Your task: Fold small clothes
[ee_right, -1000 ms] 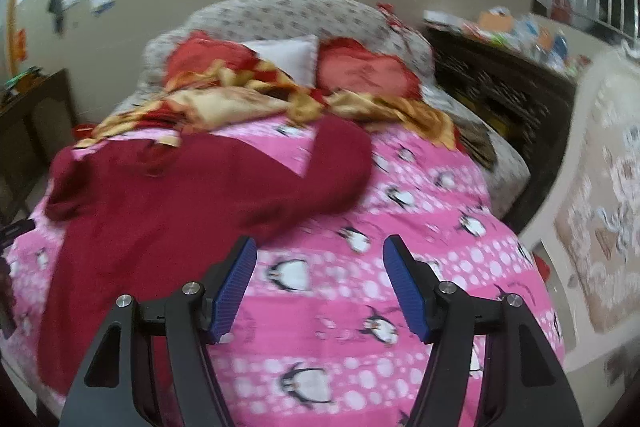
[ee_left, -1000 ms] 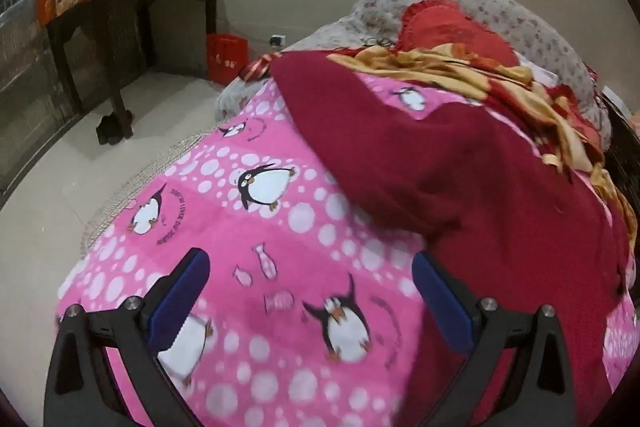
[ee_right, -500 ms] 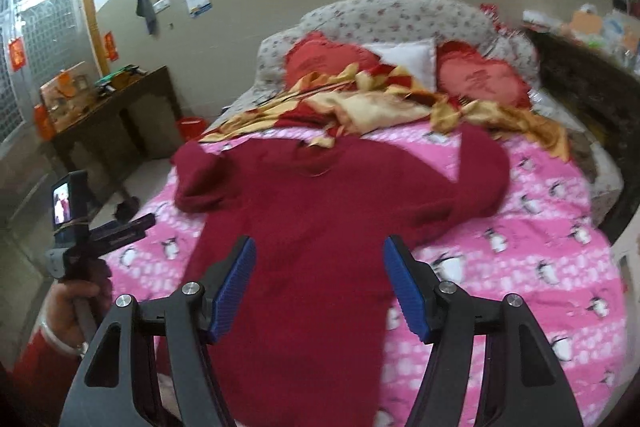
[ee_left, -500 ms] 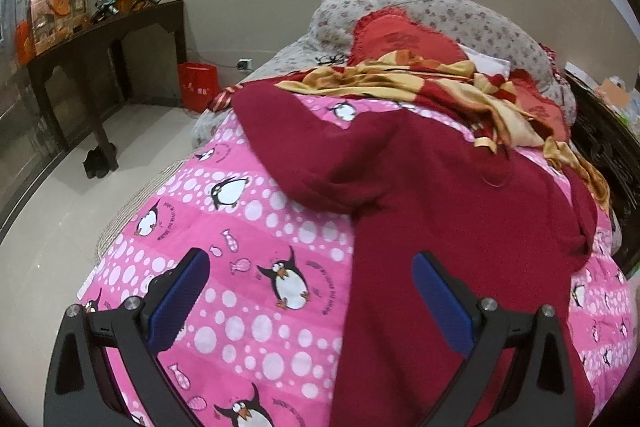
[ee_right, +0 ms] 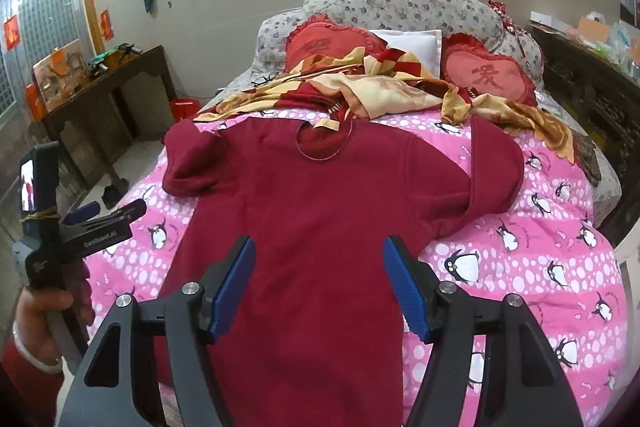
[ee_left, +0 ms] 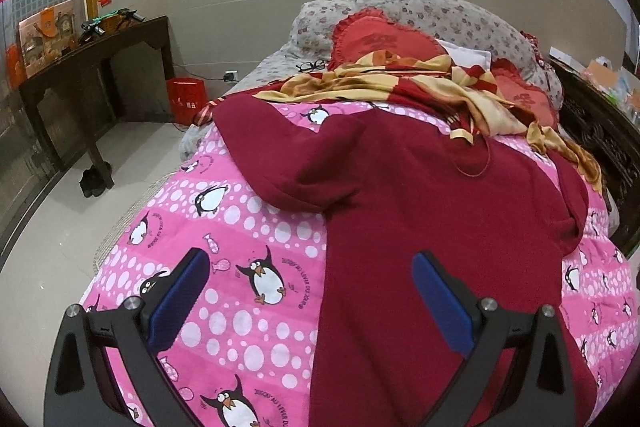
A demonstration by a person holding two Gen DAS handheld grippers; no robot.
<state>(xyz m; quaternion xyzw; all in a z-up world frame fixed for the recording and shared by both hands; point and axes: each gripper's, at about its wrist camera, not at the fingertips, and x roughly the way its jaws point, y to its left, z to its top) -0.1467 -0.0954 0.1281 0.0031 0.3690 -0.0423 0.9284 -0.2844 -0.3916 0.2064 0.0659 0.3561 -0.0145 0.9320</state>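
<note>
Dark red fleece-like top lies flat, front up, on the pink penguin quilt of the bed, neck toward the pillows, both sleeves doubled back at the shoulders. Looks soft, limp and light, thick knit with a matte nap, not slippery; probably drapes and sags when lifted, so best pinched at a sleeve cuff or a hem corner, through one layer. Left tongs spread wide, empty, hovering over the garment's left edge and quilt. Right tongs also wide apart, empty, above the lower body of the top. Crumpled red-gold blanket just touches the collar.
</note>
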